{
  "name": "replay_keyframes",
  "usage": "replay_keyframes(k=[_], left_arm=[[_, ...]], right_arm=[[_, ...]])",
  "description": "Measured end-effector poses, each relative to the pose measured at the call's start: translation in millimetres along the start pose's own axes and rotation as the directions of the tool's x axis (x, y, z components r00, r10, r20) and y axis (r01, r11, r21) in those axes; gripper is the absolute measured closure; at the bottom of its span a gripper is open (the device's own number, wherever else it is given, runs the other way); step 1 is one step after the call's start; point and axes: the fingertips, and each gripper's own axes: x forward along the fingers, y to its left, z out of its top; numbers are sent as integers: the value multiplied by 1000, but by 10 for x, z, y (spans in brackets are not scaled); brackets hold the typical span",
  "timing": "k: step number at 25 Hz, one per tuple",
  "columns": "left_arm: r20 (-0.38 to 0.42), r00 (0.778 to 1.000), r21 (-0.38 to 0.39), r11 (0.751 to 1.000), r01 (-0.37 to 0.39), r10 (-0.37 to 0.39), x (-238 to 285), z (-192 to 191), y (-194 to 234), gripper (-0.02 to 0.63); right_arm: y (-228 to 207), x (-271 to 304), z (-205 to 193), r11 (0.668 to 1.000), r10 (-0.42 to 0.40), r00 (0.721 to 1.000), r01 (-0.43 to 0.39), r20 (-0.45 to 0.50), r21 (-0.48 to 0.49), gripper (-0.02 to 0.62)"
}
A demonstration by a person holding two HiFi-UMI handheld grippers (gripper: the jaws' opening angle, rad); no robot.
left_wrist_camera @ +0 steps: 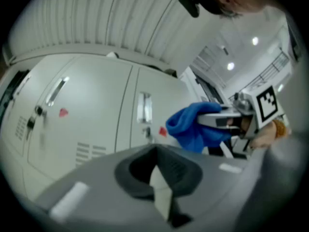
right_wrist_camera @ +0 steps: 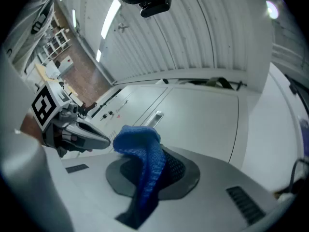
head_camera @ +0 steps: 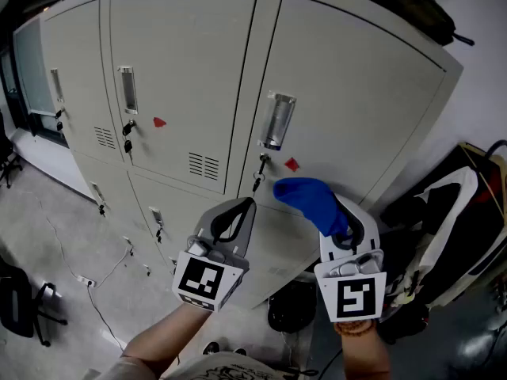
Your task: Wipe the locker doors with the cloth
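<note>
Blue cloth [head_camera: 309,199] is clamped between the jaws of the right tool [head_camera: 342,222], in front of the grey locker doors [head_camera: 356,93] and near a red marker [head_camera: 291,164] below the handle [head_camera: 277,120]. The left tool [head_camera: 250,204] is closed on nothing, just beside the right tool.

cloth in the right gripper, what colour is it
Blue; the cloth shows best in the right gripper view.
</note>
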Motion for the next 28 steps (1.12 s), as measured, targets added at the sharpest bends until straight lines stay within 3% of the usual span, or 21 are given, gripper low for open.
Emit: replay_keyframes(k=[3, 6, 10, 14, 20, 28], left_arm=[[53, 998, 64, 998, -18, 14, 105, 480, 149, 607], [121, 992, 113, 993, -40, 26, 193, 959, 274, 607], [211, 977, 199, 978, -68, 25, 341, 1515, 378, 607], [232, 973, 222, 973, -69, 17, 524, 1841, 446, 607], [241, 970, 246, 967, -61, 0, 666, 2120, 489, 607], [217, 976, 226, 973, -52, 2, 694, 1945, 568, 607]], right_arm=[[-261, 173, 517, 982, -42, 998, 48, 39, -185, 549], [-458, 366, 1027, 940, -87, 991, 116, 103, -322, 549], [-660, 663, 1626, 868, -129, 974, 202, 186, -454, 549], [-746, 935, 1989, 802, -136, 968, 232, 209, -550, 549], [-879, 1145, 2270, 704, -182, 955, 293, 235, -647, 549], [-840, 1275, 1918, 684, -183, 970, 243, 161, -688, 549]])
